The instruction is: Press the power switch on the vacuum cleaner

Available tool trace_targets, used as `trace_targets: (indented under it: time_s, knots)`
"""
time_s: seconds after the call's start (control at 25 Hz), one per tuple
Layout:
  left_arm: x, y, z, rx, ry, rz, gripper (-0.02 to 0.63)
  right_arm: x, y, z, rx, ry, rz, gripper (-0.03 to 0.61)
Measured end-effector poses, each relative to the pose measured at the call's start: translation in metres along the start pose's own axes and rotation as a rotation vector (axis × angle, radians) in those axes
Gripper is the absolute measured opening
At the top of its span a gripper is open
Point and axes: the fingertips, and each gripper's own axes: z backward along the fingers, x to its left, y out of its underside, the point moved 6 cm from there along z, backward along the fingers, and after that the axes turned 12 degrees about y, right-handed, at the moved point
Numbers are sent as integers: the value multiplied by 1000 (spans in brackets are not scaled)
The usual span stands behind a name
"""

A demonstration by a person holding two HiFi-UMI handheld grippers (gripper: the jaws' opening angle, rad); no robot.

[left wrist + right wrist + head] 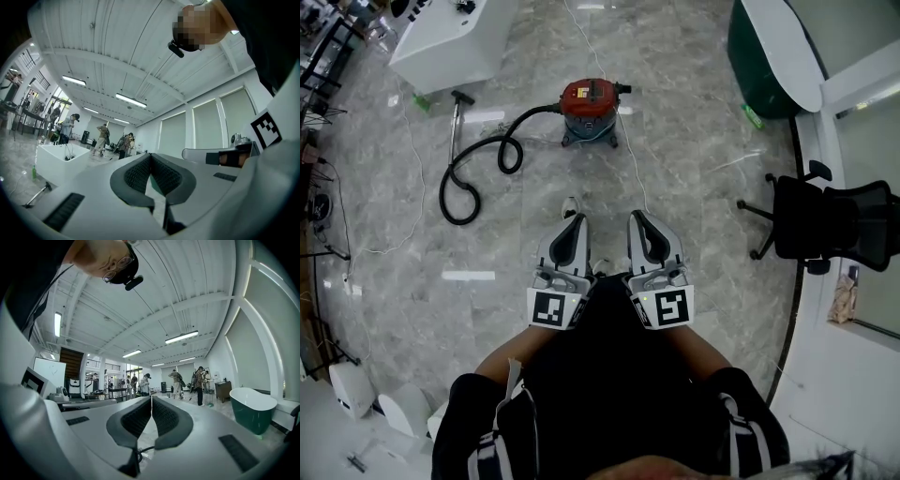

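A red and blue-grey canister vacuum cleaner (588, 111) stands on the marble floor far ahead, with its black hose (478, 164) looping left to a floor nozzle (461, 97). Both grippers are held close to the person's body, well short of it. The left gripper (575, 221) and the right gripper (637, 217) point forward side by side, each with its jaws closed tip to tip on nothing. In the left gripper view the left gripper (150, 155) aims across the hall; the right gripper (151, 397) does the same in its own view. Neither gripper view shows the vacuum.
A white cord (630, 155) runs from the vacuum toward the person's feet. A white counter (450, 42) stands at back left, a dark green bathtub (769, 56) at back right, a black office chair (825, 220) at right. Several people (178, 383) stand far off.
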Motion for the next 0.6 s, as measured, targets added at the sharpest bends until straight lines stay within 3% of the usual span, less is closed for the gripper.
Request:
trace_targets:
  time_s: [0.32,0.6]
  knots:
    - [51,-17,-28,5,-5,-17,18,15,-7,-55,-20,-23,6,20]
    - [90,-4,-46,24,-11,-24,18,22,0,-105,-12,-59,-22,20]
